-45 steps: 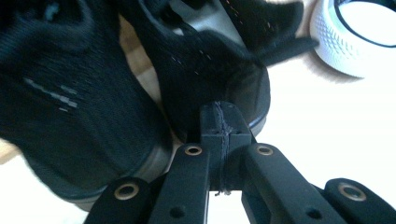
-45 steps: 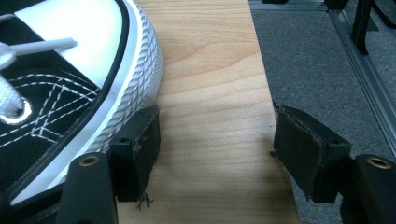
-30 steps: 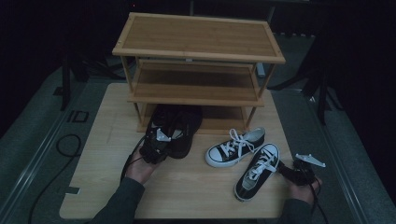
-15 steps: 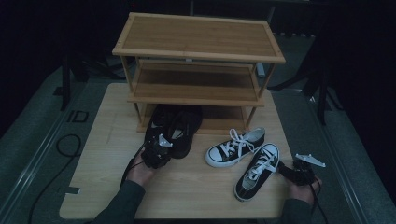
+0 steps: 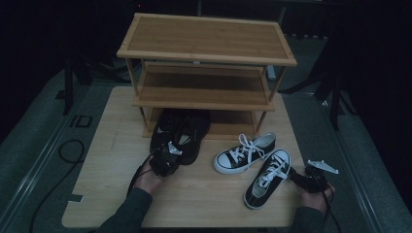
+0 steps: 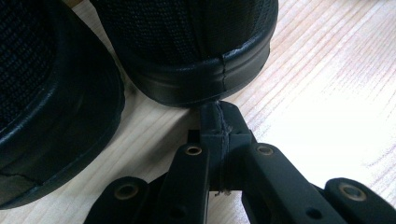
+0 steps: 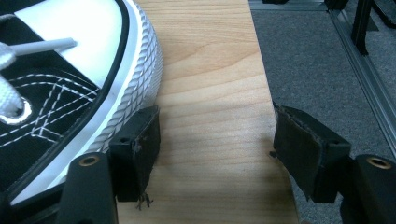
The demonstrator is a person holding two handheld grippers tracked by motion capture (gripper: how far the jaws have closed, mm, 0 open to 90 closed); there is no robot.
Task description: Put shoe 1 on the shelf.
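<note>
Both black shoes (image 5: 180, 133) and both black-and-white sneakers (image 5: 257, 162) sit on the wooden surface (image 5: 107, 160), none on the wooden shelf rack (image 5: 206, 60). Left tongs (image 6: 218, 128) are pressed together with nothing between them, and right tongs (image 7: 215, 144) are spread.

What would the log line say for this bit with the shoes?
left gripper: shut, empty, at heel of black shoe | right gripper: open, beside black-and-white sneaker | shoe rack: behind shoes

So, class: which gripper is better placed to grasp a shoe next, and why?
Probably the right gripper: its jaws stand open, one pad against the black-and-white sneaker. The left gripper is shut, with only its tip at the black shoe.
</note>
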